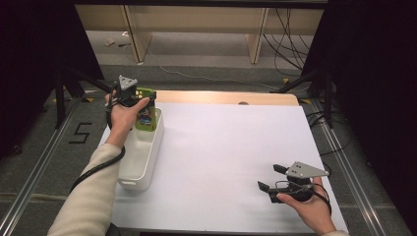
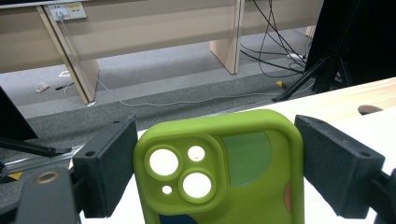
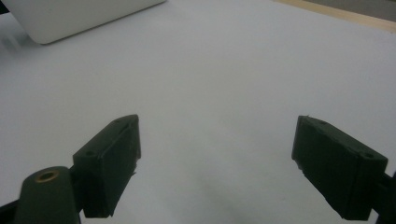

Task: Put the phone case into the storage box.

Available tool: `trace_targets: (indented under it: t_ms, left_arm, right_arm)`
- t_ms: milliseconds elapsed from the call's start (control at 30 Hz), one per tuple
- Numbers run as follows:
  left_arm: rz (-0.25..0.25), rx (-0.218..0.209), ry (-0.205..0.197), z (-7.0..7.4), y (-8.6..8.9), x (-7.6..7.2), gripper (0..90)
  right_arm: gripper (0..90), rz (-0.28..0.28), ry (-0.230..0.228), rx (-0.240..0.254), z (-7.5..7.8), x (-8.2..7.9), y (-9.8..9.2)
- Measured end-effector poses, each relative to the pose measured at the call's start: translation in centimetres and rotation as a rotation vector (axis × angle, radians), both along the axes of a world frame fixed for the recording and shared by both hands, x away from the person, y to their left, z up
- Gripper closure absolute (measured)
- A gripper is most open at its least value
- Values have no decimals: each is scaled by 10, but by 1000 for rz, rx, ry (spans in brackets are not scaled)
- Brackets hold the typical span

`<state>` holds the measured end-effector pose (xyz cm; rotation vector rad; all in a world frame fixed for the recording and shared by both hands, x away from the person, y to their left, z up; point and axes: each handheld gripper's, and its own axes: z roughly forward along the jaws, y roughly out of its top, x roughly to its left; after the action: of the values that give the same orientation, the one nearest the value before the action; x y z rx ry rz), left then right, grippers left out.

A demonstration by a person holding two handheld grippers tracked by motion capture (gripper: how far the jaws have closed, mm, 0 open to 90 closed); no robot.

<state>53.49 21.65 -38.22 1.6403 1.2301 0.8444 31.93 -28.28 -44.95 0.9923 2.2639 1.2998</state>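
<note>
- Right gripper (image 1: 269, 178) sits low at the lower right of the high view, held in the right hand (image 1: 307, 205), just above the white sheet (image 1: 231, 147)
- Its jaws stand wide with nothing between them; in the right gripper view bare sheet (image 3: 219, 93) lies under the gap
- White bin (image 1: 142, 152) stands along the sheet's left edge, left of centre in the high view; one rounded corner of it (image 3: 70, 18) shows at the upper left of the right gripper view
- Left gripper (image 1: 142, 105) is at the upper left of the high view, over the bin's far end, in the left hand (image 1: 123, 115)
- Green case (image 1: 146, 114) is gripped by it, upright, above the far end of the bin
- In the left gripper view the case (image 2: 224, 172) fills the gap, lens holes at centre left, both jaws pressed on its sides
- Beyond it, wooden table edge (image 2: 355, 95) at the right, then grey floor (image 2: 163, 70) with cables across the top
</note>
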Motion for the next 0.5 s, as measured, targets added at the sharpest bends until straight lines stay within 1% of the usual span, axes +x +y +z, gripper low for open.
trace_targets:
  t_ms: [500]
  left_arm:
    - [-1, 5, 5, -3, -1, 2, 158]
  right_arm:
    - [165, 0, -1, 0, 0, 0, 0]
